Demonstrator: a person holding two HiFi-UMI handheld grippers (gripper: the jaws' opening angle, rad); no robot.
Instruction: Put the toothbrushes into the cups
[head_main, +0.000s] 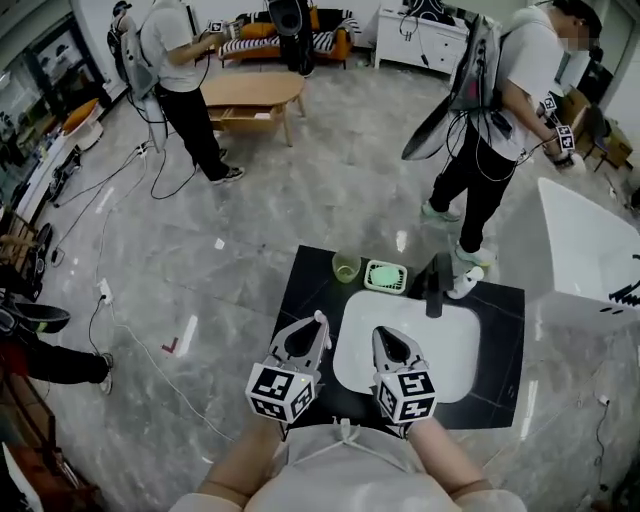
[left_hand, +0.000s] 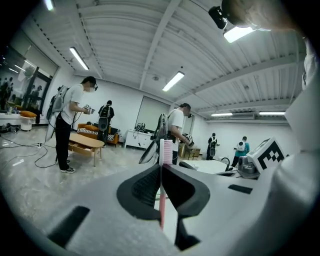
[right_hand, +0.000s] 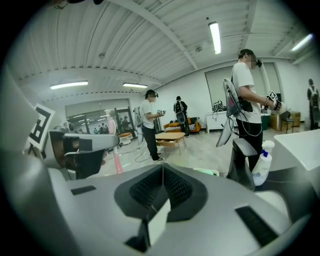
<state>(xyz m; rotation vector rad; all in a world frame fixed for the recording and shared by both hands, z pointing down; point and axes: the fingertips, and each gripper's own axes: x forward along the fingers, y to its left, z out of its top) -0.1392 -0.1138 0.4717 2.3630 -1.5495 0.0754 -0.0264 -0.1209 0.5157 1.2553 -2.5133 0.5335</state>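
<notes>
We are at the carrying step: our left gripper (head_main: 312, 328) has its jaws closed tight on a pink toothbrush (left_hand: 165, 150), gripped on the handle so that the bristle head stands up above the jaw tips and the rest hangs down behind them. Our right gripper (head_main: 388, 342) has its jaws pressed together, and we see nothing between them. Both grippers sit at the lower middle of the head view, at the near edge of the white sink (head_main: 352, 352). The only cup (head_main: 347, 267) we can see, pale green, stands on the black counter (head_main: 303, 290) just above the sink's upper left corner, beside a green soap dish (head_main: 385, 276) and apart from both grippers. We judge the brush not yet delivered. Next we need to bring the left gripper over the cup, get the handle end pointing down into its mouth, and only then part the jaws.
</notes>
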